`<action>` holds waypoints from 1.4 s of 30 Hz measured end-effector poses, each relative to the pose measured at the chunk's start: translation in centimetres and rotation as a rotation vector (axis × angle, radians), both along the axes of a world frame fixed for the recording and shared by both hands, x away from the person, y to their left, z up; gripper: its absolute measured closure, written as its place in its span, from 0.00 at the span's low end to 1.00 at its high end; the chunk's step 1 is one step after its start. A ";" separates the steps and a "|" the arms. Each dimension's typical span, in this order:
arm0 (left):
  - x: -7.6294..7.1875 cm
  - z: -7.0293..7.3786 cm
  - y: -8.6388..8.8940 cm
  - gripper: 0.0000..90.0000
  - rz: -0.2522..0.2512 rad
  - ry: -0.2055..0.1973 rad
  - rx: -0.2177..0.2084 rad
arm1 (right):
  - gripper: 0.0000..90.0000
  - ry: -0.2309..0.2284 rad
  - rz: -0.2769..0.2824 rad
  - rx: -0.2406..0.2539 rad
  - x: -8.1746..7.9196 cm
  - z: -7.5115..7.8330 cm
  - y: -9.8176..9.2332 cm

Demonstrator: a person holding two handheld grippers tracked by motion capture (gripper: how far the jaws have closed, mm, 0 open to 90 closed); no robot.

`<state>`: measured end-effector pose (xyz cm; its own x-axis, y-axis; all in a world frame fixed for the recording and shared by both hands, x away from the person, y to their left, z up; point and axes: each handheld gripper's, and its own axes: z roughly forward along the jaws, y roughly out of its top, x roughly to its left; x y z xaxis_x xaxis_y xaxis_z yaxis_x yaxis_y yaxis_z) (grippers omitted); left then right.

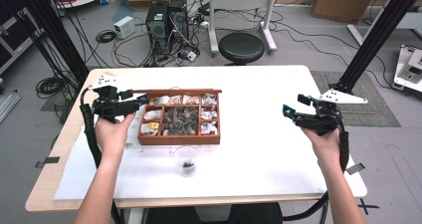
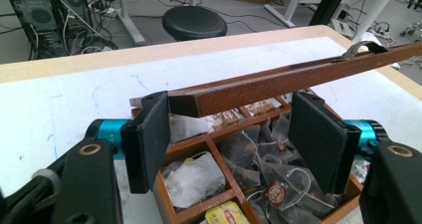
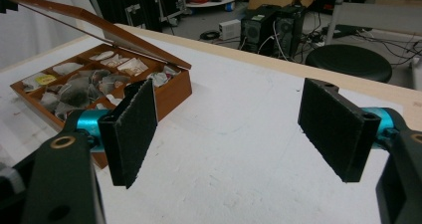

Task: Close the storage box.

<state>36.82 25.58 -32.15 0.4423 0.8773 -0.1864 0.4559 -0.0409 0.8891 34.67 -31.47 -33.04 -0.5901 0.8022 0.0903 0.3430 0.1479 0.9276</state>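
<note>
From above, the brown wooden tea box (image 1: 179,118) sits left of centre on the bench (image 1: 259,134), its lid (image 1: 174,91) raised; my left gripper (image 1: 134,100) is at its left end, my right gripper (image 1: 288,112) well apart over bare white cover. One small cup (image 1: 187,165) stands nearer. Left gripper view: my jaws are spread around the lid's corner (image 2: 199,102), the left pad touching it, tea bags (image 2: 259,154) filling the compartments below. Right gripper view: jaws spread, holding nothing, open bench ahead.

A grey floor (image 1: 308,40) spreads behind the table, strewn with cables (image 1: 129,45). A black stool (image 1: 242,47), computer towers (image 1: 166,20) and cardboard boxes (image 1: 343,2) stand there.
</note>
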 end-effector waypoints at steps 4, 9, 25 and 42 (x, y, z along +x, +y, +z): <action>-0.4 -0.5 0.1 0.37 -0.008 0.006 -0.010 | 0.26 0.002 -0.002 -0.001 0.0 -0.1 0.0; -0.8 -1.1 0.3 0.37 -0.016 0.007 -0.016 | 0.26 0.000 -0.005 0.001 0.0 -0.1 0.1; -2.1 -3.0 0.3 0.37 -0.027 -0.004 -0.002 | 0.27 0.000 -0.008 -0.004 0.0 -0.2 0.3; -3.0 -4.4 0.2 0.37 -0.050 0.001 0.052 | 0.27 0.002 -0.009 -0.005 0.0 -0.3 0.4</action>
